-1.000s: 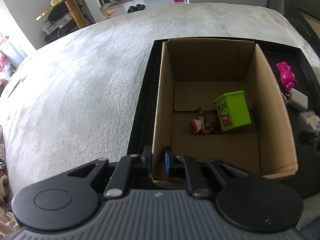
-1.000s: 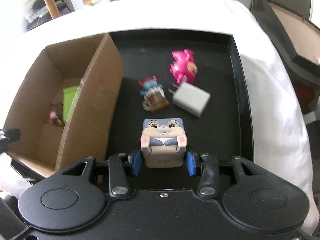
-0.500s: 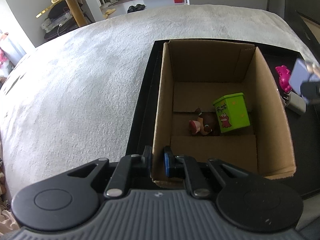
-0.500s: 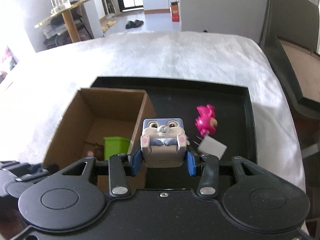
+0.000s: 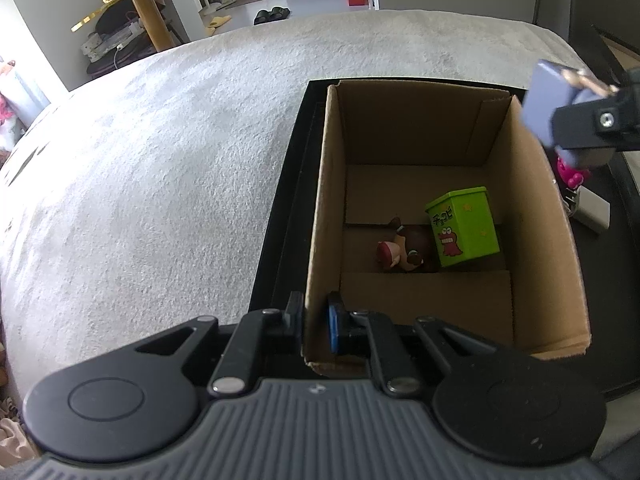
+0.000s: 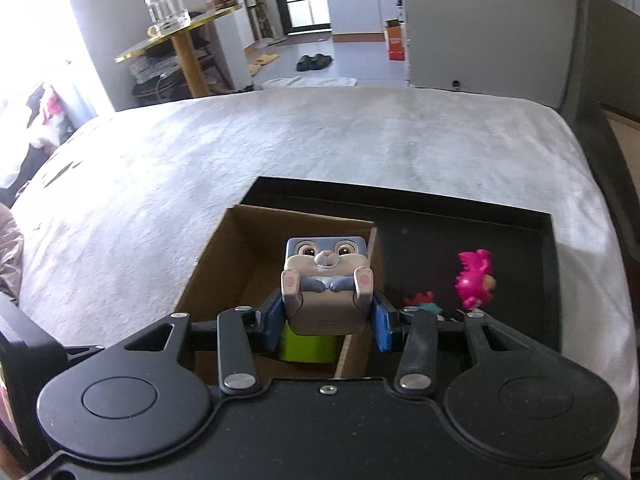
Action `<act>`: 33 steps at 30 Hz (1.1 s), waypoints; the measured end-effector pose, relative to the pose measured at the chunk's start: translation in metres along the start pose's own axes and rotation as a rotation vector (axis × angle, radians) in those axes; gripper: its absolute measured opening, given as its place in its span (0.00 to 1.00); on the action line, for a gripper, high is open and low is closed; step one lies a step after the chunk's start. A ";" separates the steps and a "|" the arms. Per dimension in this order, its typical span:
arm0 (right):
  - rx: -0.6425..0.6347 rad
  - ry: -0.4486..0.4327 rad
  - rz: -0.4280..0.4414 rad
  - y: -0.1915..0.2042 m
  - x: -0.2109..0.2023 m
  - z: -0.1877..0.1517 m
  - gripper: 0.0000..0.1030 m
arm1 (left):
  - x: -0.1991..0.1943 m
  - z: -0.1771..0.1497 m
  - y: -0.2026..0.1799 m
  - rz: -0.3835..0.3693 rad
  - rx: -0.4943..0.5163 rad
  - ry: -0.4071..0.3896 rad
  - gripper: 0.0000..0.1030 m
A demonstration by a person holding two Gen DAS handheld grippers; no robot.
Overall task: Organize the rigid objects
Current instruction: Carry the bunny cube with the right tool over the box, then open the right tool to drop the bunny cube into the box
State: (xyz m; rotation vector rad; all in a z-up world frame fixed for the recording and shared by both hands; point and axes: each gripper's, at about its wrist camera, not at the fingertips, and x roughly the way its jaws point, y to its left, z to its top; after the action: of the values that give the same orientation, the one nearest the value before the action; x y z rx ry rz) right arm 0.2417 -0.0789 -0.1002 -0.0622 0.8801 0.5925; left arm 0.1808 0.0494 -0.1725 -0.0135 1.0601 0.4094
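So I'm working on a pale fuzzy blanket [image 6: 320, 140] with a black tray [image 6: 548, 248] on it, and there's a gold-topped side table [image 6: 180, 32] plus some slippers [image 6: 314, 62] back in the room. The cardboard box [image 5: 532, 208] sits in the tray's left part with a green tin [image 5: 466, 226] and a little brown figure [image 5: 404, 250] inside, while a pink toy [image 6: 474, 280] and a white charger [image 5: 592, 212] lie on the tray beside it. My left gripper [image 5: 314, 320] is clamped on the box's near wall, and my right gripper [image 6: 326, 322] is squeezing the bunny cube [image 6: 326, 280], held up over the box's right edge, tipped downward.
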 end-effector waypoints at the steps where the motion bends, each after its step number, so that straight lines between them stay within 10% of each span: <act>1: -0.006 0.003 0.004 0.003 0.002 0.001 0.42 | 0.000 0.000 0.000 -0.002 -0.002 0.000 0.11; 33: 0.037 0.051 0.094 0.006 0.004 -0.004 0.43 | 0.004 0.000 0.010 -0.030 -0.025 0.008 0.10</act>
State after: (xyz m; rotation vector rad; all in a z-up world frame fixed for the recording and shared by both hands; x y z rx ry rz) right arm 0.2376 -0.0729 -0.1049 -0.0027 0.9466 0.6642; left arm 0.1790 0.0599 -0.1738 -0.0530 1.0611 0.3960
